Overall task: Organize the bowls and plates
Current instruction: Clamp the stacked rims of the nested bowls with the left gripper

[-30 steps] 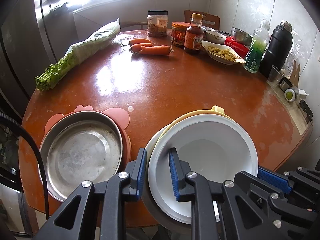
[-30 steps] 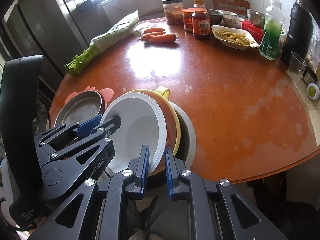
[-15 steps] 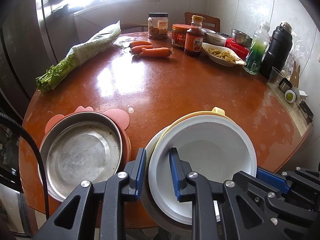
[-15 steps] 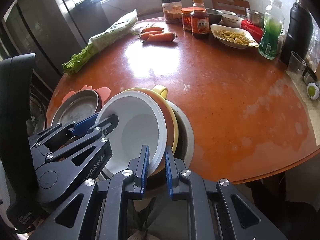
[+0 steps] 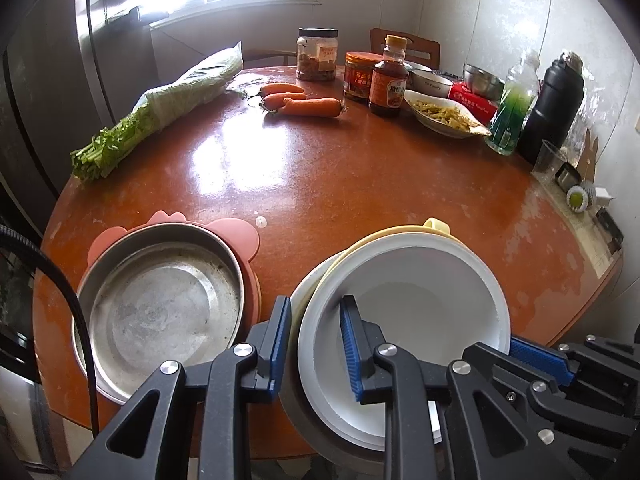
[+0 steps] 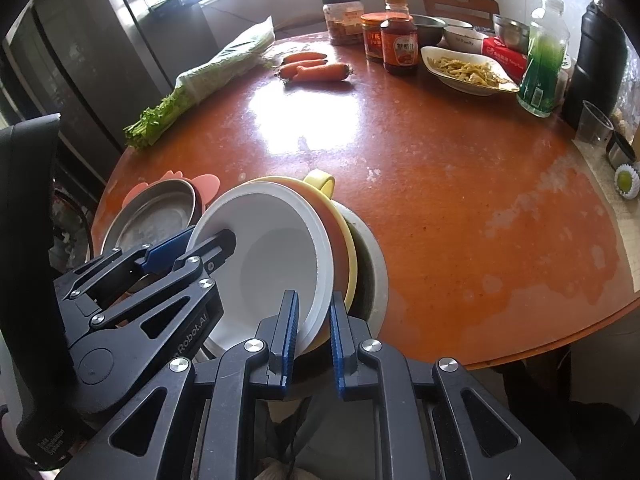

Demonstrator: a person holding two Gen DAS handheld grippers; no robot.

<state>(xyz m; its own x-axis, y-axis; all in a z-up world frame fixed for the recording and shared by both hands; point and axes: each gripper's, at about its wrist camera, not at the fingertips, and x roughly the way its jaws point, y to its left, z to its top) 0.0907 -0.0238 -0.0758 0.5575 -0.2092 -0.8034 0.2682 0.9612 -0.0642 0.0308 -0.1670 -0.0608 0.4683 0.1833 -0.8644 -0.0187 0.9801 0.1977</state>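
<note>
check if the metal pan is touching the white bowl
Apart. The left wrist view shows the metal pan and white bowl separated, with the left gripper's finger between.

A home kitchen or dining corner: a round table [image 5: 320,184] carries carrots [image 5: 304,102], bagged greens [image 5: 168,108] and sauce jars [image 5: 360,80] at upper centre, a fridge [image 5: 48,92] at left.

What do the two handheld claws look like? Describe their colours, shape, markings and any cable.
Both the left claw and the right claw are black, with triangular cut-outs, silver round pivot bolts and ribbed blue pads. The left one carries white lettering, partly readable as "Robot.AI". A black cable runs beside it.
</note>
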